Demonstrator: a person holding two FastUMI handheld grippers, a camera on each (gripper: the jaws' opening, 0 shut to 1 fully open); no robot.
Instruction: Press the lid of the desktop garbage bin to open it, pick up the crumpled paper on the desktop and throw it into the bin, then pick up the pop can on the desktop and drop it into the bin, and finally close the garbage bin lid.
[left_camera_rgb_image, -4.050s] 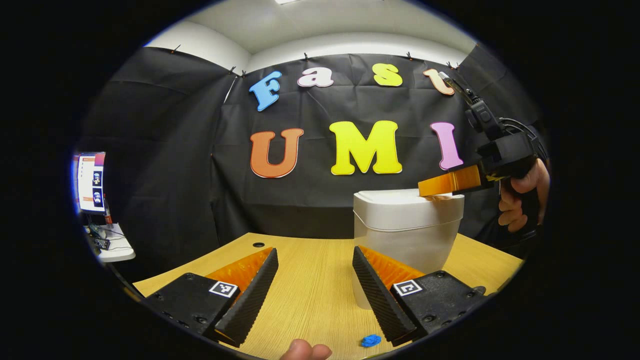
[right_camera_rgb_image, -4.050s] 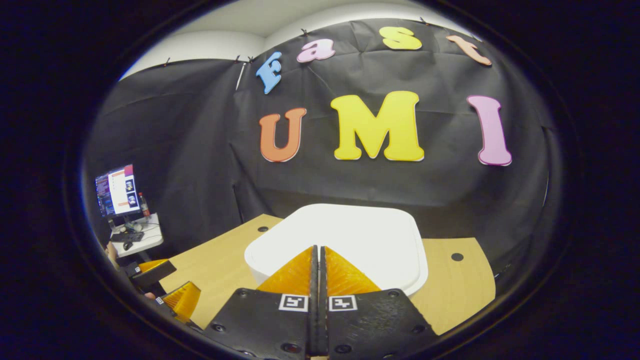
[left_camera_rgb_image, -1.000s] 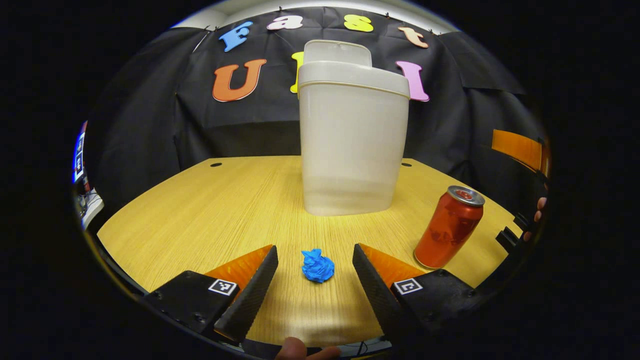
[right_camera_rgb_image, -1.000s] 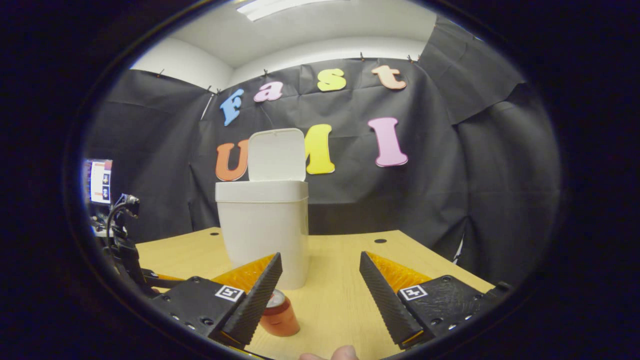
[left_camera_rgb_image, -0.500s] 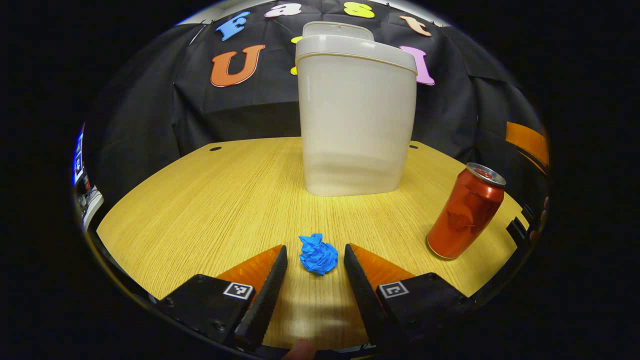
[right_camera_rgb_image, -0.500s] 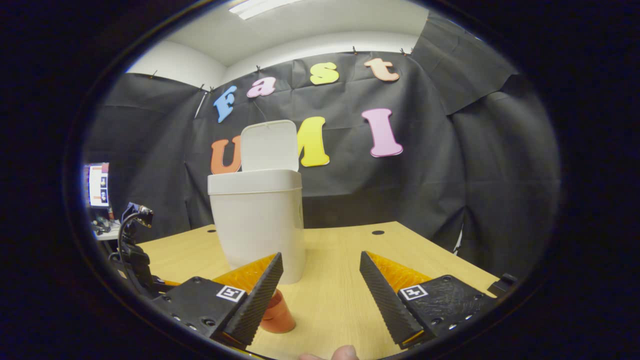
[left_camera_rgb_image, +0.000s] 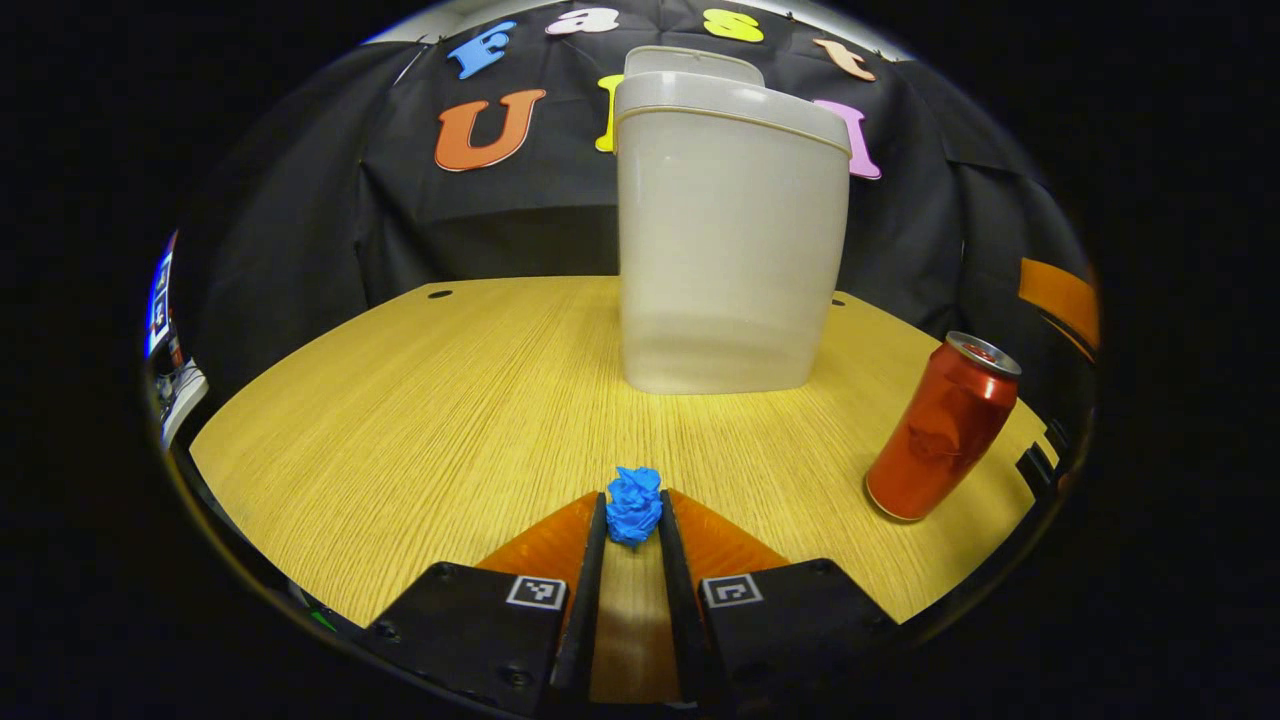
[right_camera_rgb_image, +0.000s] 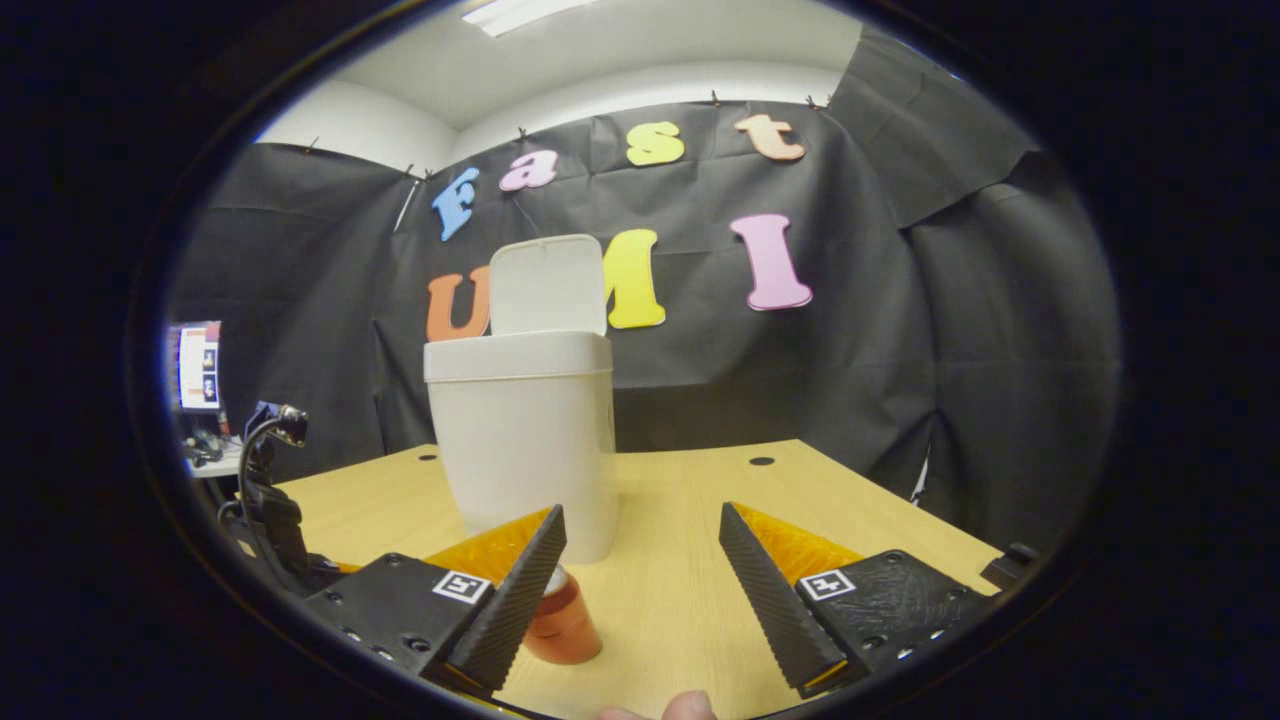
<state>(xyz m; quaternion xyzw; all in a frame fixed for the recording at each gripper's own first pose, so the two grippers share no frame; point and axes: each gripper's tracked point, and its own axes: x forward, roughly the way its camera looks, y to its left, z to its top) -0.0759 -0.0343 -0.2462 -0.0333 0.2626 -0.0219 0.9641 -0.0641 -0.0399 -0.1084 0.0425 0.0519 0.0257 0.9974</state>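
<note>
Left gripper view: a monitor (left_camera_rgb_image: 160, 305) is glimpsed beyond the counter's left edge. The left hand-held gripper (left_camera_rgb_image: 632, 520) is held low over the near edge of the wooden counter (left_camera_rgb_image: 400, 420), its two fingers drawn in and pressing on the blue crumpled paper (left_camera_rgb_image: 634, 505) from either side. The paper is seen down at counter level near the near edge. Behind it, toward the far edge, the white garbage bin (left_camera_rgb_image: 730, 240) is seen standing, with its lid (left_camera_rgb_image: 690, 62) raised behind the rim. The red pop can (left_camera_rgb_image: 942, 427) is found upright near the right edge, well apart from the paper and the bin.

Right gripper view: the monitor (right_camera_rgb_image: 198, 365) is noted at far left, with part of the other gripper's body (right_camera_rgb_image: 268, 510) by the counter's left edge. The bin (right_camera_rgb_image: 525, 450) is seen with its lid (right_camera_rgb_image: 548, 285) stood open. The pop can (right_camera_rgb_image: 560, 620) is partly hidden behind the left finger of the right hand-held gripper (right_camera_rgb_image: 640, 560), whose fingers are spread wide with nothing between them. A fingertip (right_camera_rgb_image: 690, 708) is caught at the bottom margin.
</note>
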